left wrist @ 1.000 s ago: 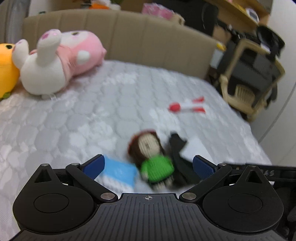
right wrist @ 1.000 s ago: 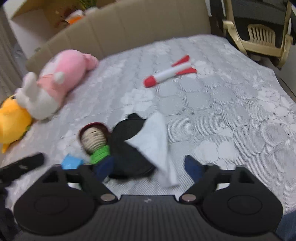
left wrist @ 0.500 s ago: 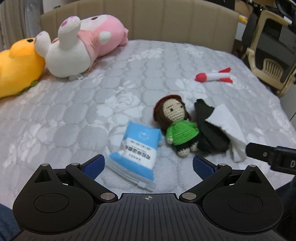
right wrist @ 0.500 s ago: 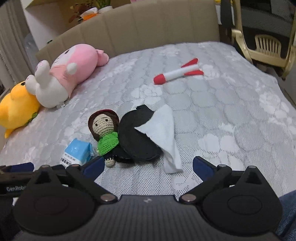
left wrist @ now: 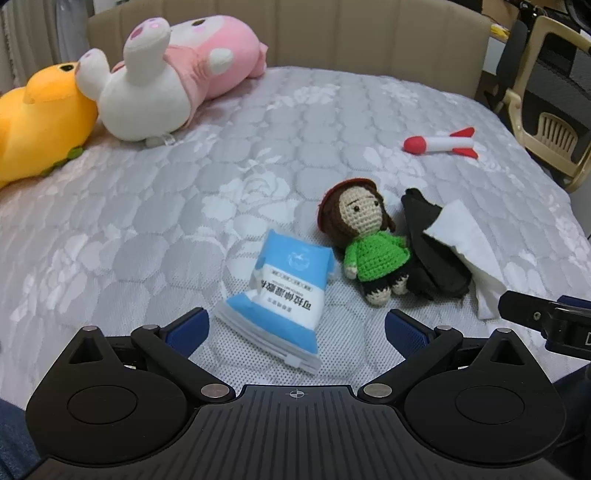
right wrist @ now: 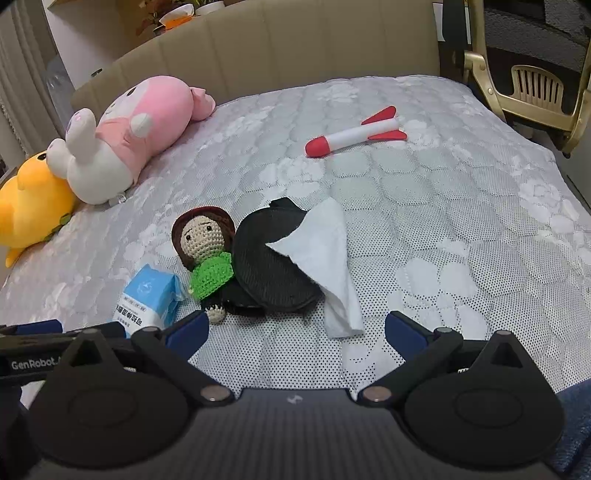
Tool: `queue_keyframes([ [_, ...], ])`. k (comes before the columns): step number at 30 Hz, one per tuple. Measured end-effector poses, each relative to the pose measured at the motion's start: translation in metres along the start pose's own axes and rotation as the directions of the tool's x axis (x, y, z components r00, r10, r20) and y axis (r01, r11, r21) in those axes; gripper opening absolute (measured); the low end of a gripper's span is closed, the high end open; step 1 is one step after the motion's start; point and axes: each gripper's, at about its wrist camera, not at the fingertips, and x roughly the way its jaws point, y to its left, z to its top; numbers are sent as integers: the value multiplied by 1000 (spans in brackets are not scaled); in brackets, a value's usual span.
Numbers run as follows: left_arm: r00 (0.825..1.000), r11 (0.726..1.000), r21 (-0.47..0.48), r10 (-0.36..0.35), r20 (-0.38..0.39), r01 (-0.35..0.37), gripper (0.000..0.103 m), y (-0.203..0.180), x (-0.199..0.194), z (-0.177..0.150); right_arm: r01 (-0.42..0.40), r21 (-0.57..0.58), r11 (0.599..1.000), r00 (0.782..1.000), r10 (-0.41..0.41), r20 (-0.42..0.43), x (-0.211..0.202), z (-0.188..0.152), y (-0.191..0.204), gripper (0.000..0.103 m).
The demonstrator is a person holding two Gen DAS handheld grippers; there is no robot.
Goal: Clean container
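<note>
A flat black mesh container (right wrist: 269,266) lies on the bed with a white tissue (right wrist: 328,258) draped over its right side; both show in the left wrist view, the container (left wrist: 432,254) and the tissue (left wrist: 469,243). A crocheted doll in green (right wrist: 208,254) (left wrist: 369,236) lies against the container's left edge. A blue pack of bags (left wrist: 284,288) (right wrist: 149,299) lies left of the doll. My left gripper (left wrist: 295,326) is open and empty just before the blue pack. My right gripper (right wrist: 295,328) is open and empty just before the container and tissue.
A red and white toy rocket (right wrist: 354,136) lies farther back on the quilted mattress (right wrist: 443,221). A pink plush (left wrist: 173,77) and a yellow plush (left wrist: 37,114) lie at the back left by the beige headboard (left wrist: 332,33). A chair (right wrist: 535,88) stands beyond the right edge.
Both grippers have pulled back and risen slightly, so the bed's objects sit farther ahead and are sharp. The left view swung left. Nothing on the bed moved.
</note>
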Motion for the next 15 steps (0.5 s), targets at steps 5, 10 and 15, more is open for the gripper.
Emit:
queue_keyframes([
  [5, 1000, 1000, 0, 2, -5, -2, 103, -1, -1, -1, 0, -12, 1000, 1000, -1, -7, 0, 0, 0, 102],
  [10, 1000, 1000, 3, 4, -10, -4, 103, -2, -1, -2, -1, -16, 1000, 1000, 1, -10, 0, 0, 0, 102],
  [15, 1000, 1000, 6, 7, 14, -7, 103, -1, -4, -4, -2, -23, 1000, 1000, 2, -13, 1, 0, 0, 102],
])
